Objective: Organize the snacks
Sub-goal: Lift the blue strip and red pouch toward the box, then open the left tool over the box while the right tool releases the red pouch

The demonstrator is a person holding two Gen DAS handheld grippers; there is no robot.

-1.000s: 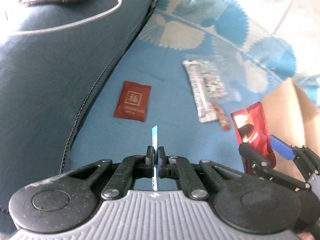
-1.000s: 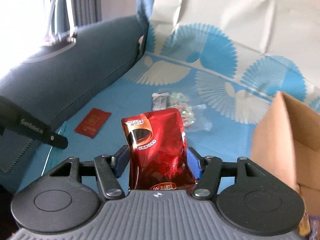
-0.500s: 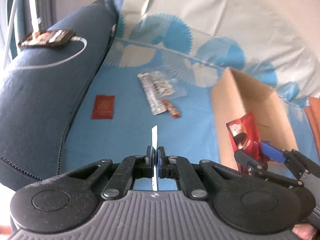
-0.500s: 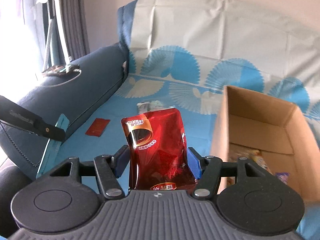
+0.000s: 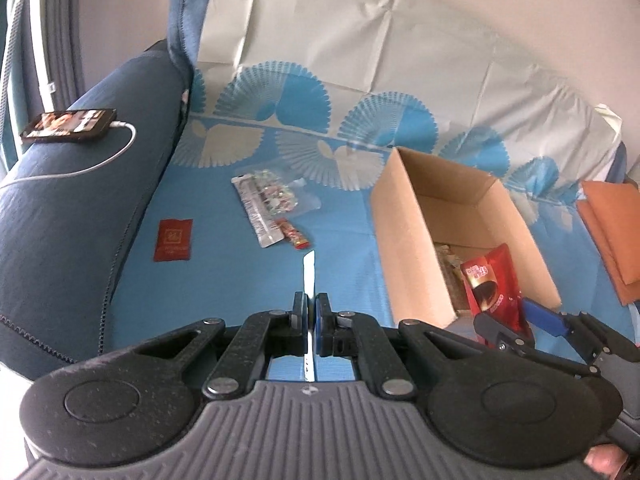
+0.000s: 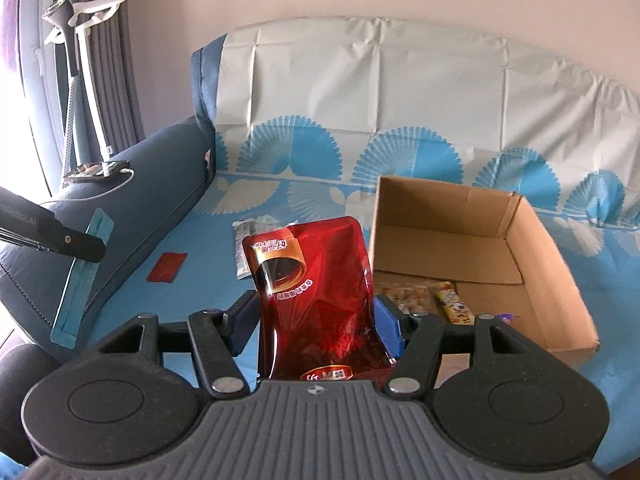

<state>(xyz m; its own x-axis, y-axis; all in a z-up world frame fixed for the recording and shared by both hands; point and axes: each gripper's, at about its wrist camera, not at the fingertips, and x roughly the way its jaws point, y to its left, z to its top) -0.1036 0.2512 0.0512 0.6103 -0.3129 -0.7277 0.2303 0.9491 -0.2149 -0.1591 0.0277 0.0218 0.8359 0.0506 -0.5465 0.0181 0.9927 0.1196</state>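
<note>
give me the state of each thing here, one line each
left gripper: shut on a thin blue packet
right gripper: shut on a red pouch, upright
cardboard box: open, snacks inside
flat red sachet: lying on the sofa seat
clear candy bag: lying flat
phone: on the armrest, cable plugged in

My right claw (image 6: 316, 316) pinches a shiny red pouch (image 6: 316, 280), standing up. My left claw (image 5: 311, 312) pinches a thin blue packet (image 5: 309, 276). The open cardboard box (image 6: 532, 248) sits right, snacks inside.

1 box (image 5: 404, 236), 2 held packets (image 6: 316, 292) (image 5: 309, 276), 3 loose packets (image 5: 173, 239) (image 5: 266, 204) (image 5: 295, 234).
</note>
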